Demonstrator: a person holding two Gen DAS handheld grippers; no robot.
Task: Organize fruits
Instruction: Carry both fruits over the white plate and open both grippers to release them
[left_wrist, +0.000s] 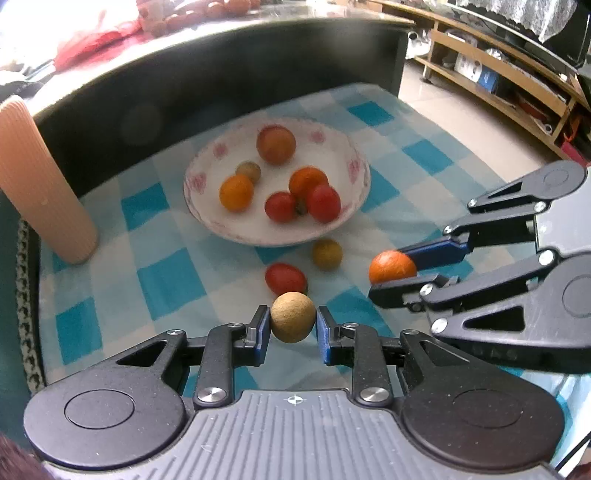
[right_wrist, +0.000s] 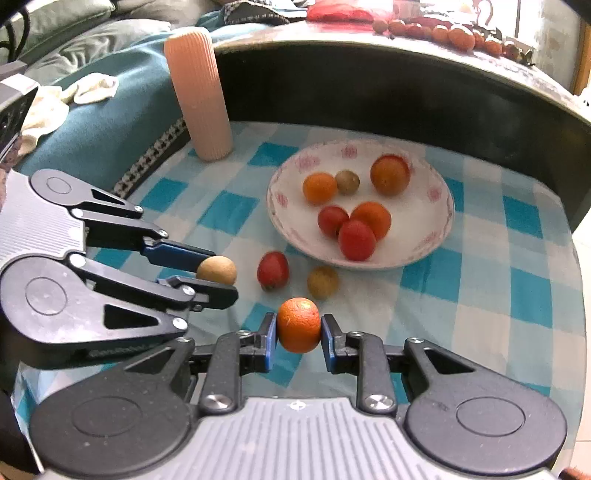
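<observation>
My left gripper (left_wrist: 293, 325) is shut on a tan round longan (left_wrist: 293, 316), also seen from the side as the longan (right_wrist: 217, 269) in the left gripper (right_wrist: 221, 275). My right gripper (right_wrist: 298, 334) is shut on a small orange (right_wrist: 298, 325); the left wrist view shows that orange (left_wrist: 392, 266) in the right gripper (left_wrist: 393, 273). A white floral bowl (left_wrist: 343, 155) (right_wrist: 436, 192) holds several oranges, red tomatoes and a longan. On the cloth before the bowl lie a red tomato (left_wrist: 285, 277) (right_wrist: 272, 270) and a yellowish longan (left_wrist: 327, 253) (right_wrist: 323, 282).
A ribbed peach cylinder (left_wrist: 40, 184) (right_wrist: 199, 92) stands at the cloth's far left corner. A dark curved tabletop edge (left_wrist: 221, 55) rises behind the bowl. A teal sofa cover (right_wrist: 103, 122) lies left; wooden shelves (left_wrist: 498, 74) stand at the right.
</observation>
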